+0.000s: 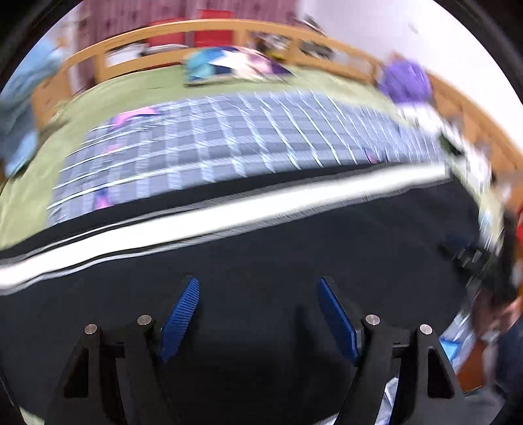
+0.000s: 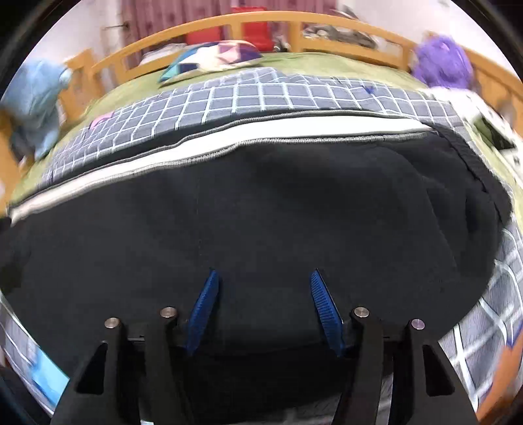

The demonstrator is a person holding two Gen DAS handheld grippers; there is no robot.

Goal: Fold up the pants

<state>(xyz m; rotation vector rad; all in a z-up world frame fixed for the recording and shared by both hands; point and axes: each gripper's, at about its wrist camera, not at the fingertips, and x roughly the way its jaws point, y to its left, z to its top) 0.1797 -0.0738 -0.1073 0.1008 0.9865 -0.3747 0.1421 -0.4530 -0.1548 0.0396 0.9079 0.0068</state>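
Black pants with a white side stripe lie flat on a grey checked blanket on the bed. My left gripper is open just above the black cloth, nothing between its blue pads. In the right wrist view the same pants fill the middle, their white stripe along the far edge and a hemmed end at the right. My right gripper is open over the cloth, empty.
The bed has a green sheet and a wooden rail around it. A patterned pillow, a purple plush toy and a light blue cloth lie at the far side.
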